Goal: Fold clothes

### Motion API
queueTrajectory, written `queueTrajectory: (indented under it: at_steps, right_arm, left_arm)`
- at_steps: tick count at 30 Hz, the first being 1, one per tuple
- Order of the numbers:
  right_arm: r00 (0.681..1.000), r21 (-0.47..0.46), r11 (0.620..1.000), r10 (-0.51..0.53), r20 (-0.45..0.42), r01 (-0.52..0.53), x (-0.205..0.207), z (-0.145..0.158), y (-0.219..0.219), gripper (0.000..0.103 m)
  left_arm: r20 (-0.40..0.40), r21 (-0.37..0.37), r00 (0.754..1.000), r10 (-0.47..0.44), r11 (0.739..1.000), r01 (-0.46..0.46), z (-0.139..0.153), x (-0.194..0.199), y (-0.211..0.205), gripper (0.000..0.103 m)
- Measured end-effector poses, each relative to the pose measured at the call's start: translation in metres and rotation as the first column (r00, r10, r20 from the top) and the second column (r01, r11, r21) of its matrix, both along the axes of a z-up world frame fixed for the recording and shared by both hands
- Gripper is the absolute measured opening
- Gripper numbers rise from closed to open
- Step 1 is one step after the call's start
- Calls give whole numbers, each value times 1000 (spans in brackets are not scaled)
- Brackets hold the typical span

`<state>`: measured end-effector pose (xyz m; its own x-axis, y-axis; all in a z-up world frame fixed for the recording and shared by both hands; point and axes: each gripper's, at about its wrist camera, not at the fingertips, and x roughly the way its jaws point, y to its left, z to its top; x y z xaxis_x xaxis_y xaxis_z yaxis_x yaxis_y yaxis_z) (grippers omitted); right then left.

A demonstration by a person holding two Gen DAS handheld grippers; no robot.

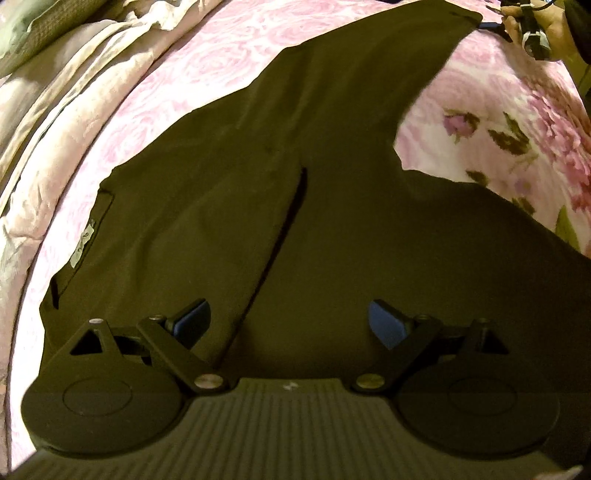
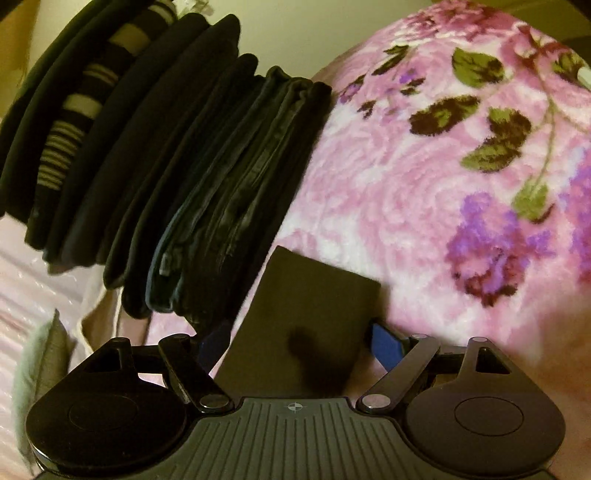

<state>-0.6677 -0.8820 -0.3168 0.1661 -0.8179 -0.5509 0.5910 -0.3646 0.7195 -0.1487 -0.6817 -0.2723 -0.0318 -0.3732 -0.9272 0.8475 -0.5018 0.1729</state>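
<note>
Dark trousers (image 1: 280, 155) lie spread on a pink floral blanket (image 1: 517, 122), waistband near the camera, one leg stretching to the far right. My left gripper (image 1: 291, 321) is open just above the waist, blue pads wide apart, holding nothing. The right gripper (image 1: 532, 26) shows at the top right by the leg's end, with a hand on it. In the right wrist view my right gripper (image 2: 299, 339) is open, jaws either side of the trouser leg's end (image 2: 306, 325), which lies flat between the pads on the blanket (image 2: 424, 206).
A stack of folded dark clothes (image 2: 166, 166), one striped, stands to the left of the right gripper. A rumpled pale quilt (image 1: 55, 110) and a green pillow (image 1: 33, 33) lie along the bed's far left.
</note>
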Motion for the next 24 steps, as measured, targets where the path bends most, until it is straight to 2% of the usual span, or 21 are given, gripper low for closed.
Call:
queueTrajectory:
  at_steps: [1, 2, 3, 5, 7, 8, 9, 10, 11, 12, 13, 16, 17, 19, 20, 22, 23, 24]
  right_arm:
    - [1000, 14, 1000, 6, -2, -6, -1, 0, 0, 48]
    - [1000, 31, 999, 12, -5, -12, -3, 0, -1, 13]
    - [1000, 50, 999, 16, -7, -15, -3, 0, -1, 8]
    - [998, 48, 998, 39, -48, -36, 2, 7, -2, 7]
    - [981, 68, 993, 104, -161, -94, 23, 25, -8, 5]
    - [956, 93, 986, 155, -250, -136, 41, 36, -12, 5]
    - [909, 97, 975, 223, -353, -201, 68, 50, -13, 5]
    - [844, 104, 957, 287, -453, -270, 98, 65, -14, 5]
    - [764, 118, 934, 344, -546, -337, 128, 79, -14, 5]
    - [720, 90, 904, 390, -574, -418, 161, 91, -9, 5]
    - [682, 54, 864, 432, -590, -500, 194, 103, -3, 5]
    - [637, -99, 735, 504, -584, -671, 284, 135, 23, 3]
    - [600, -143, 669, 525, -603, -729, 319, 146, 39, 3]
    - [515, -219, 513, 555, -653, -830, 388, 169, 74, 3]
    - [450, -220, 422, 587, -673, -879, 422, 167, 97, 3]
    - [302, -201, 227, 639, -708, -953, 489, 159, 143, 3]
    - [234, -171, 159, 664, -710, -972, 520, 144, 162, 3]
    - [177, -130, 120, 693, -699, -984, 543, 124, 178, 3]
  left_arm:
    - [1, -1, 1000, -2, 1000, 2, 0, 0, -1, 91]
    - [2, -2, 1000, -4, 1000, 4, 1, 0, 0, 91]
    - [3, -2, 1000, -5, 1000, 5, 2, 0, 0, 91]
    - [4, -6, 1000, -6, 1000, 6, 5, 2, 3, 91]
    - [5, -10, 1000, 3, 1000, -3, 8, 6, 7, 91]
    - [4, -12, 1000, 8, 1000, -8, 10, 8, 10, 91]
    - [3, -14, 1000, 17, 1000, -17, 12, 12, 13, 91]
    - [2, -17, 1000, 27, 999, -27, 15, 16, 16, 91]
    - [1, -23, 999, 39, 999, -39, 18, 20, 20, 91]
    - [0, -29, 999, 51, 998, -51, 21, 25, 24, 91]
    - [-4, -35, 998, 67, 997, -67, 25, 30, 29, 91]
    - [-19, -59, 992, 125, 990, -126, 36, 52, 46, 91]
    - [-23, -66, 989, 148, 987, -150, 40, 61, 53, 91]
    - [-29, -73, 979, 201, 977, -202, 46, 83, 69, 91]
    - [-30, -76, 973, 227, 970, -229, 49, 94, 77, 91]
    - [-24, -75, 958, 285, 955, -286, 52, 120, 100, 91]
    - [-20, -71, 950, 313, 947, -313, 52, 133, 112, 91]
    - [-14, -67, 940, 342, 937, -342, 52, 146, 125, 91]
